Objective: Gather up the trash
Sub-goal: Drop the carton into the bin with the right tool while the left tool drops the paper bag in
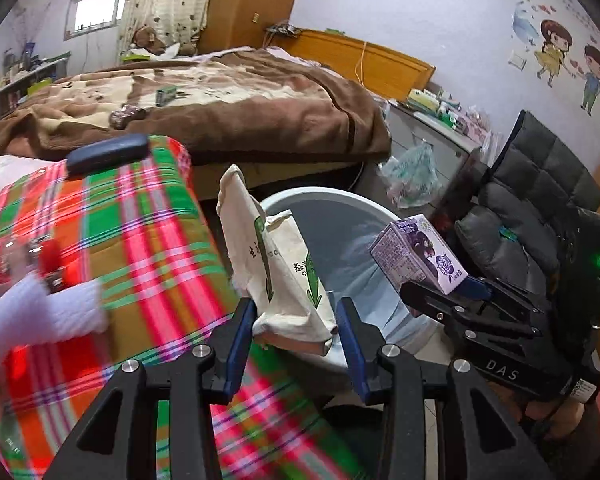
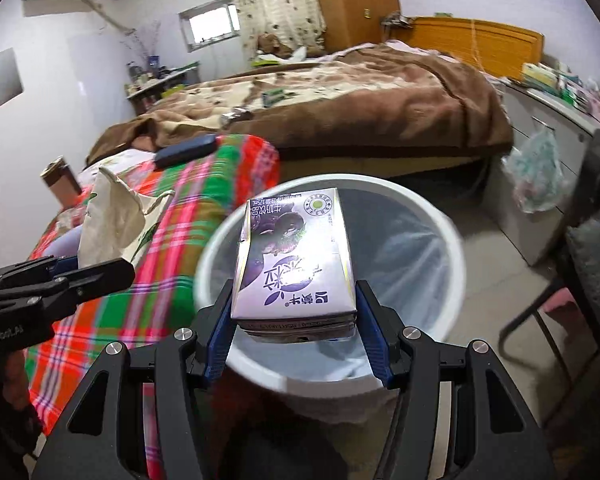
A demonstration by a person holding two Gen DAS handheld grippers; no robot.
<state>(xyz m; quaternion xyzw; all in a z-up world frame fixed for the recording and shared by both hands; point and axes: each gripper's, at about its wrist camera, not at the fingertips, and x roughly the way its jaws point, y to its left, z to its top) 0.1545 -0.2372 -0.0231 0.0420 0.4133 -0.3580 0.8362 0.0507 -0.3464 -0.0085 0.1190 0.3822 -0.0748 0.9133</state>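
My right gripper clamps the milk carton, long axis pointing forward over the bin mouth; left gripper pinches the paper bag at its near rim.

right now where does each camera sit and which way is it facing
Left wrist: on the left gripper, looking along its fingers at the paper bag it grips, the white bin beyond; the right gripper shows at right.
Right wrist: on the right gripper, looking over its purple milk carton into the bin; the left gripper shows at left.
Shared: bin, plaid cloth, bed.
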